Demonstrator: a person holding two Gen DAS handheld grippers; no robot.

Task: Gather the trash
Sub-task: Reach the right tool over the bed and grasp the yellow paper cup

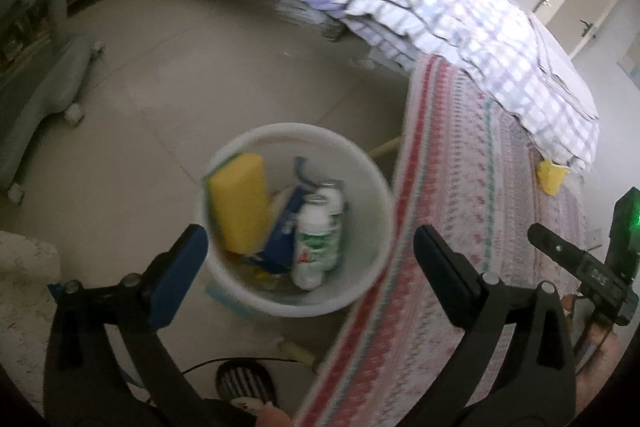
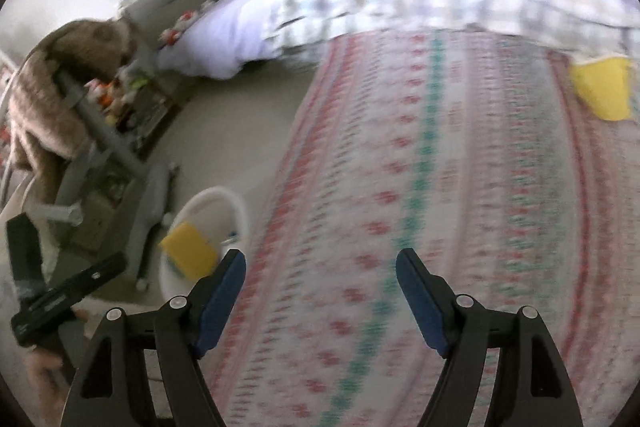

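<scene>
Through the left wrist camera we looked straight down into the white bin point(image 1: 298, 219) on the floor beside the bed. Inside it we saw a yellow sponge point(image 1: 240, 203) leaning on the wall, a blue carton point(image 1: 286, 227) and two white bottles point(image 1: 316, 243). The left gripper point(image 1: 310, 247) hung above the bin, jaws spread wide and empty.

The right wrist camera showed only the bin's rim and the sponge at its left edge; the carton and bottles were hidden there. Our right gripper point(image 2: 320, 275) hovered over the patterned bedspread point(image 2: 440, 187), jaws apart with nothing between them. Both views showed a yellow scrap point(image 2: 602, 89) on the bedspread, just under the edge of the checked quilt point(image 1: 460, 19).
</scene>
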